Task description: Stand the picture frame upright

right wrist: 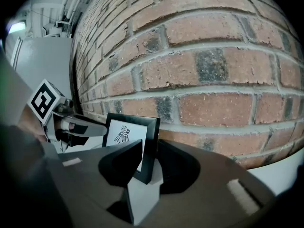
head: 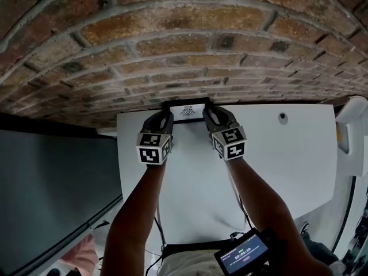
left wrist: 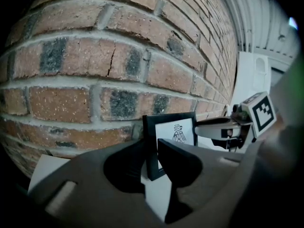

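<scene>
Picture frame [head: 186, 111] upright against brick wall [head: 172, 39]; left gripper [head: 165, 117], right gripper [head: 210, 114] jaws apart, loosely straddling its edges.

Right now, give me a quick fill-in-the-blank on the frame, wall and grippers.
1. The picture frame stands ___ on the table.
2. Behind it is a ___ wall.
3. The left gripper straddles the frame's ___ edge, the right gripper the other.
4. The frame's border is ___.
Missing: upright; brick; left; black.
</scene>
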The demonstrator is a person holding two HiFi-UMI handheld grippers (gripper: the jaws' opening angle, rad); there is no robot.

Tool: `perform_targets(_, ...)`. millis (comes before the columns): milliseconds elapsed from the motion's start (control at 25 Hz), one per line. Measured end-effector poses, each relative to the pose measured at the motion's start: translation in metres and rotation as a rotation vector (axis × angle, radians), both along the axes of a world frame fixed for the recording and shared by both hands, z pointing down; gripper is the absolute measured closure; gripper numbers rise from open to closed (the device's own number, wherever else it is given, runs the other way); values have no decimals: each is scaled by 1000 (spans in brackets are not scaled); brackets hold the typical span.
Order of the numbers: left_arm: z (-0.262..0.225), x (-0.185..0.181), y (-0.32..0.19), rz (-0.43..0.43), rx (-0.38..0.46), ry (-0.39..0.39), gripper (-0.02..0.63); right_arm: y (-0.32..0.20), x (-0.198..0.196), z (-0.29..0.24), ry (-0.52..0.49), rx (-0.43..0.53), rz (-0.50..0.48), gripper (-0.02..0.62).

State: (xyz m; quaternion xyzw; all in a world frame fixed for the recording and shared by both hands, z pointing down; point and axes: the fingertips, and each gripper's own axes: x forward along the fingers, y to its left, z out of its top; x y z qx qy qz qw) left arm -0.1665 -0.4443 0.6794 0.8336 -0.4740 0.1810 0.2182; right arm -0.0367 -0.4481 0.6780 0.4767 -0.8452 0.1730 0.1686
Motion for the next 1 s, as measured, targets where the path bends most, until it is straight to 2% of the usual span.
perform_targets(320, -10, -13, 6, -30, 11, -3, 502, 3, 18, -18, -19, 26, 42, 474)
perform_targets(480, -16, -16, 24, -36, 7, 8, 501, 16, 24, -26, -18, 33, 39, 505)
perform_targets(760, -34, -12, 70, -56, 7, 46, 515, 55, 32, -39, -28, 33, 7, 549)
perform_targets(1000, -40, -7, 134, -63, -5, 64, 523, 96, 38, -52, -37, 37, -34, 571)
